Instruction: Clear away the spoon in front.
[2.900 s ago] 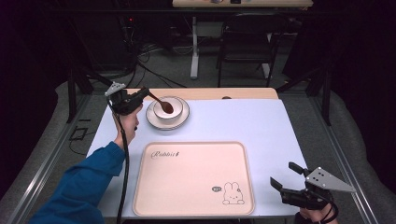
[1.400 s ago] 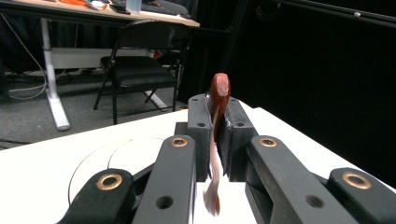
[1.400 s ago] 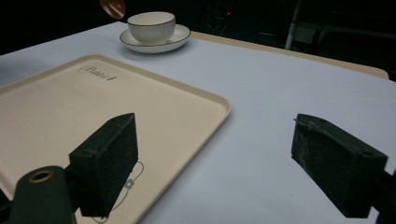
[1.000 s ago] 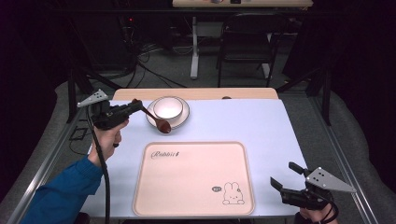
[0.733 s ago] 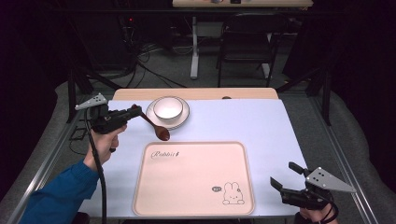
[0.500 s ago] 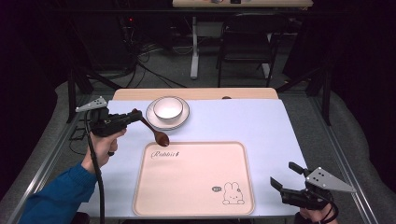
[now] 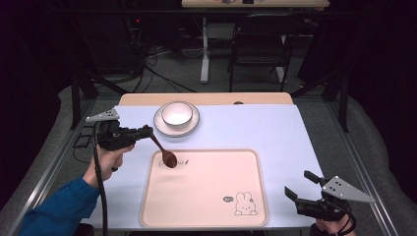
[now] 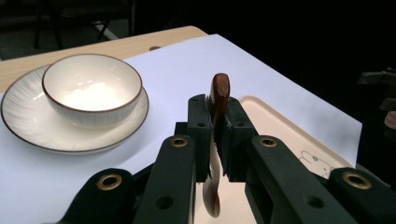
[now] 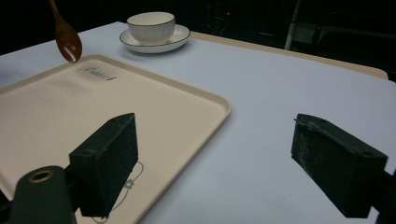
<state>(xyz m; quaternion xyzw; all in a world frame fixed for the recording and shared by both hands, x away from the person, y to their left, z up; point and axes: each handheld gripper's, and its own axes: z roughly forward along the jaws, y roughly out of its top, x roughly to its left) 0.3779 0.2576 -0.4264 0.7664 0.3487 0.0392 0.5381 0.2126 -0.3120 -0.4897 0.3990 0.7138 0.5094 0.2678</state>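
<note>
Swinging away from the bowl (image 7: 177, 113), the left gripper (image 7: 144, 132) has carried the wooden spoon (image 7: 163, 149) down toward the tray's (image 7: 206, 216) near-left corner; the right gripper (image 7: 298, 187) has not moved. The spoon is dark brown and glossy, its handle clamped tight between the left jaws, its head hanging over the tray's corner, possibly just clear of it. The white bowl sits empty on its saucer (image 7: 192, 129). The tray carries nothing. The right jaws stand wide apart, empty, above the tabletop (image 7: 255, 128).
</note>
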